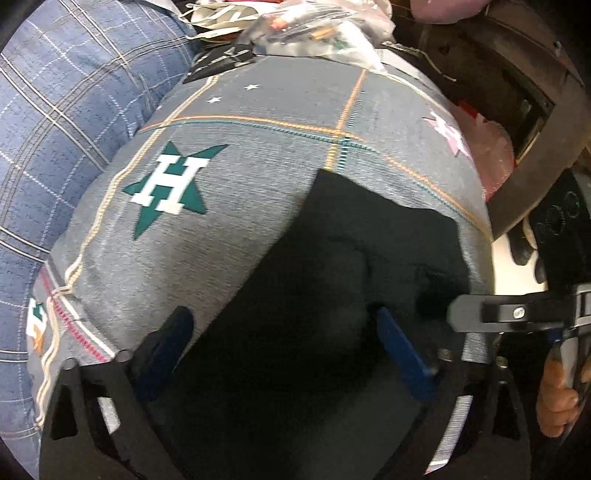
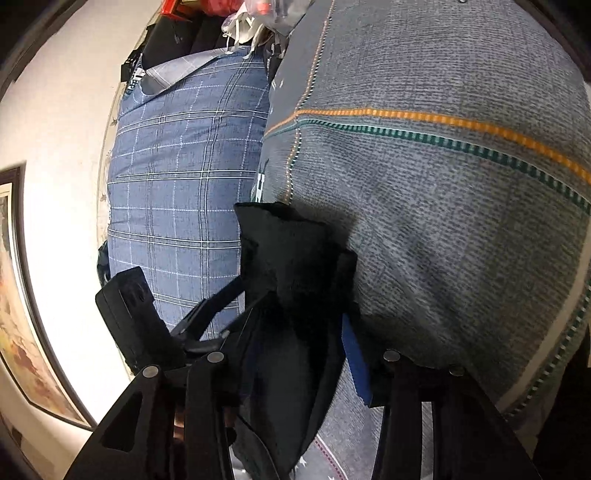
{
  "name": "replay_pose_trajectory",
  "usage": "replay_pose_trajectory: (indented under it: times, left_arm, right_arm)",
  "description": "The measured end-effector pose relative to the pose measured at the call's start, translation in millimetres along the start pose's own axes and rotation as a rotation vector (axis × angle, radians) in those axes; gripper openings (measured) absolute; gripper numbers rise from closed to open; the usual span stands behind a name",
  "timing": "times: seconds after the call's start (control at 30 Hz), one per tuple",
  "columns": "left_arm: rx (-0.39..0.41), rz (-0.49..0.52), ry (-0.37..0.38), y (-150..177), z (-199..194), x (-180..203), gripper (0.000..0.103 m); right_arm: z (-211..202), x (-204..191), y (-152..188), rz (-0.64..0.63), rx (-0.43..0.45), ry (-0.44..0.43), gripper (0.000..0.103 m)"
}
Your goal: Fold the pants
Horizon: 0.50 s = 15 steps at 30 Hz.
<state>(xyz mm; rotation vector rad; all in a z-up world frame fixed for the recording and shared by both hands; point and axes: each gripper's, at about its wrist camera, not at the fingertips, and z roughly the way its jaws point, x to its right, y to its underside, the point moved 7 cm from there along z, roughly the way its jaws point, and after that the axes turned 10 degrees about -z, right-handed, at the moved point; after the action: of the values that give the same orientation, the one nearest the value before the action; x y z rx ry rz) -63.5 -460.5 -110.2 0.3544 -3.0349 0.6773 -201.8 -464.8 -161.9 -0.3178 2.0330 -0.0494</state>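
The black pants (image 1: 332,266) lie on a grey bedsheet (image 1: 258,110) printed with a green star and a white H. My left gripper (image 1: 284,332) hangs just above the pants, its blue-padded fingers (image 1: 400,350) spread wide with only cloth below them. My right gripper (image 2: 299,295) is closed on a bunched edge of the pants (image 2: 288,243) and lifts it off the sheet. The right gripper also shows at the right edge of the left wrist view (image 1: 480,314), with a hand on its handle.
A blue plaid pillow (image 1: 66,110) lies left of the sheet, also in the right wrist view (image 2: 177,177). Plastic bags and clutter (image 1: 314,29) sit at the far end of the bed. A dark cabinet (image 1: 517,92) stands at the right. A white wall with a framed picture (image 2: 22,314) is beyond.
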Motion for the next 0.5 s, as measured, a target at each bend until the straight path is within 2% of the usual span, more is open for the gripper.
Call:
replay_pose_trajectory:
  times: [0.03, 0.1, 0.13, 0.17, 0.2, 0.23, 0.33, 0.43, 0.5]
  left_arm:
    - [-0.007, 0.001, 0.002, 0.7, 1.2, 1.7, 0.081]
    - [-0.010, 0.002, -0.002, 2.0, 2.4, 3.4, 0.076]
    - [-0.003, 0.002, 0.004, 2.0, 1.4, 4.2, 0.068]
    - [0.004, -0.001, 0.007, 2.2, -0.4, 3.6, 0.064]
    - [0.010, -0.010, 0.002, 1.9, -2.0, 1.3, 0.056]
    - [0.013, -0.029, 0.002, 1.4, -3.1, -2.3, 0.052]
    - [0.025, -0.096, 0.012, 0.2, -4.8, -12.9, 0.032]
    - [0.040, -0.157, 0.024, 1.0, -6.8, -19.4, 0.027]
    - [0.051, -0.163, 0.023, 2.0, -7.8, -18.1, 0.024]
  right_arm:
    - [1.9, -1.3, -0.4, -0.009, 0.001, -0.002, 0.044]
    - [5.5, -4.0, -1.4, -0.020, 0.003, -0.006, 0.042]
    - [6.4, -4.6, -2.0, -0.030, 0.005, -0.003, 0.035]
    - [6.8, -4.9, -2.0, -0.038, 0.005, 0.007, 0.024]
    - [7.8, -4.9, -2.2, -0.043, 0.005, 0.019, 0.019]
    - [8.4, -2.7, -1.6, -0.041, 0.002, 0.024, 0.015]
    - [7.8, -4.7, -1.8, -0.058, 0.003, 0.018, 0.011]
    - [5.5, -17.8, -1.2, -0.137, 0.020, 0.028, 0.009]
    - [2.7, -26.9, -0.5, -0.180, 0.032, 0.018, 0.009]
